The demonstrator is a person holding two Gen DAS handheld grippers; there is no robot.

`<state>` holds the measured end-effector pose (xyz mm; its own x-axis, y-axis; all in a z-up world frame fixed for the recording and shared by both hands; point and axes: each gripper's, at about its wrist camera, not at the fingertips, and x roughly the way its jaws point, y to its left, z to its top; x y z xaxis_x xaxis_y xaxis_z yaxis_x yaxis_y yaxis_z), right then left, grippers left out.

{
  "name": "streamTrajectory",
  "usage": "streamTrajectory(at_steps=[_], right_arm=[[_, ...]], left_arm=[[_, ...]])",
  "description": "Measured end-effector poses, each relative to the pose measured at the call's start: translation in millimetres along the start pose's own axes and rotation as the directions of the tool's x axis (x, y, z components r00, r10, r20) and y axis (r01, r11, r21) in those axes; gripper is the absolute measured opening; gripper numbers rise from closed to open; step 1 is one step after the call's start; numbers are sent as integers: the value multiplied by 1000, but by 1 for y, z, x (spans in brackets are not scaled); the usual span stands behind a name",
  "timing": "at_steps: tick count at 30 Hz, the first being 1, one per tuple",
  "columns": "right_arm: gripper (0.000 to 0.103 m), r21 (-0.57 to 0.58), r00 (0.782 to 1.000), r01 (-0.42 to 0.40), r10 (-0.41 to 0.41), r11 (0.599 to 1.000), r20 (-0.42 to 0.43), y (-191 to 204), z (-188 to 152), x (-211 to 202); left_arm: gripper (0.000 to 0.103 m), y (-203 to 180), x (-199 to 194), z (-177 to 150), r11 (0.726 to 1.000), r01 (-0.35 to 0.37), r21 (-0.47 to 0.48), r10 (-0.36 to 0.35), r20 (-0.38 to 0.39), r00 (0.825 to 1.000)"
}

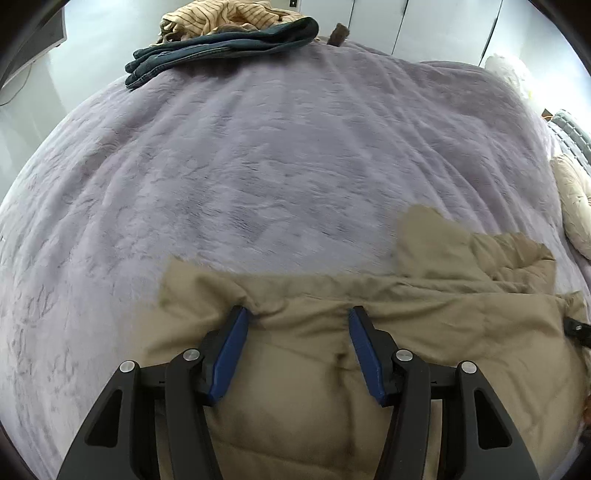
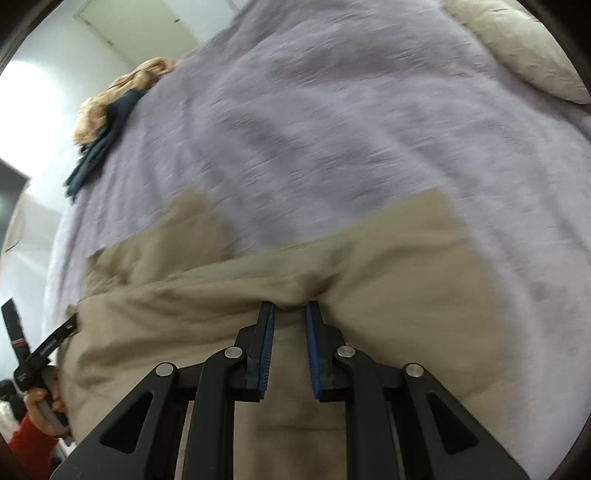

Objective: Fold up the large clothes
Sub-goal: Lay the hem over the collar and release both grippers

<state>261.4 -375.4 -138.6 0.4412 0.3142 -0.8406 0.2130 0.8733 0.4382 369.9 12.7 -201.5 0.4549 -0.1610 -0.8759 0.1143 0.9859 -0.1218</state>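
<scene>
A beige quilted jacket lies spread on the near part of a bed with a lilac fleece blanket. My left gripper hovers over the jacket's far edge, jaws wide apart, with flat fabric under them and nothing pinched. In the right wrist view the jacket puckers into a small fold at my right gripper. That gripper's blue pads stand close together on the fold, and creases run toward it. The left gripper's black body shows at the left edge, held by a hand with a red sleeve.
A stack of dark blue clothes and a tan striped garment sit at the bed's far edge. A cream pillow lies at the right side. Pale floor and white doors surround the bed.
</scene>
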Motion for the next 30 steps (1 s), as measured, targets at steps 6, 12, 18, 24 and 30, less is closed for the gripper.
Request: streamTrajectory(at_steps=[6, 12, 18, 24, 30], right_arm=[[16, 145, 999, 45, -42, 988, -24, -54, 5, 22], [16, 140, 998, 64, -63, 988, -12, -57, 8, 53], [19, 189, 997, 81, -77, 979, -27, -58, 13, 50], [33, 203, 996, 67, -76, 977, 37, -38, 5, 8], [37, 216, 997, 4, -22, 976, 79, -27, -29, -38]], left_arm=[[59, 20, 25, 8, 996, -24, -82, 24, -3, 1000], [59, 25, 49, 12, 994, -41, -104, 41, -6, 999], [59, 24, 51, 19, 991, -74, -110, 71, -31, 997], [59, 23, -6, 15, 990, -104, -91, 104, 1, 995], [59, 22, -59, -19, 995, -79, -59, 78, -14, 997]])
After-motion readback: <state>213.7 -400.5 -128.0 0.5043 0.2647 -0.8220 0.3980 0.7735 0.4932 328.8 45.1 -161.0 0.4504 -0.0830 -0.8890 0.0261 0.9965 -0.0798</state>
